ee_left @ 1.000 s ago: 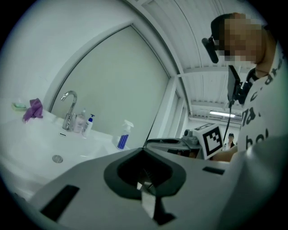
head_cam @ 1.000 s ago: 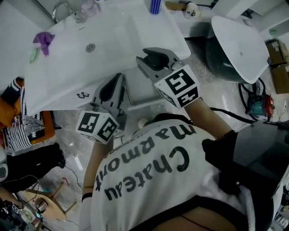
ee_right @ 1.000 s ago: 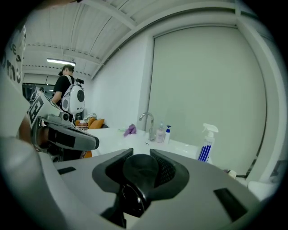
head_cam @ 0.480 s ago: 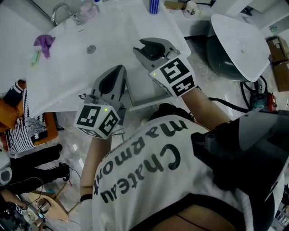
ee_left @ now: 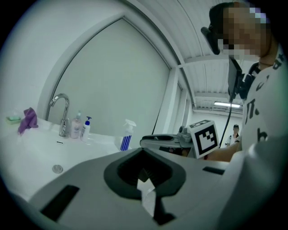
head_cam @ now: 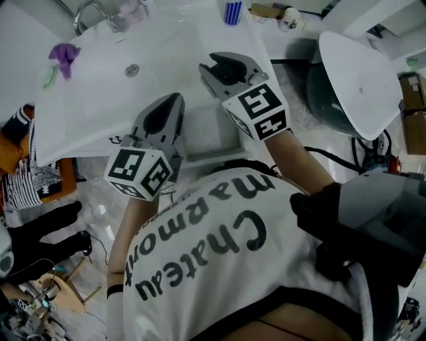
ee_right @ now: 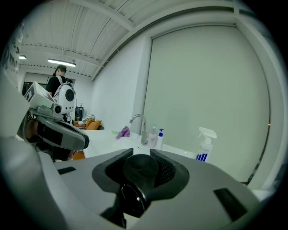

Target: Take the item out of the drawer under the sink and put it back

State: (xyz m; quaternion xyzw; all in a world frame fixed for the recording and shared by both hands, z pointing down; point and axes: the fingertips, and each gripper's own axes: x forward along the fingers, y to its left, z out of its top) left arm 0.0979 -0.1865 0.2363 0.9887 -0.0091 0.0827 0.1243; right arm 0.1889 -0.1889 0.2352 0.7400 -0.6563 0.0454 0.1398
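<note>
My right gripper (head_cam: pixel 225 66) hangs over the front edge of the white sink (head_cam: pixel 100 93), shut on a dark round item (ee_right: pixel 140 170) that sits between its ribbed pads. In the head view the item (head_cam: pixel 229 68) shows as a black lump between the jaws. My left gripper (head_cam: pixel 170 103) is beside it on the left, lower, with its jaws together and nothing in them (ee_left: pixel 145 175). Below both, the white drawer (head_cam: pixel 210 154) under the sink stands pulled out; its inside is mostly hidden by the grippers.
On the sink are a faucet (head_cam: pixel 90 13), a purple cloth (head_cam: pixel 63 53), soap bottles (ee_left: pixel 81 128) and a blue-striped spray bottle (head_cam: pixel 231 10). A round white-topped fixture (head_cam: pixel 359 73) stands at the right. Clothes and cables lie on the floor at the left (head_cam: pixel 40 233).
Both grippers have risen a little toward the sink, the left one most. The open drawer now shows more between them. The right gripper's hold on the dark item is unchanged.
</note>
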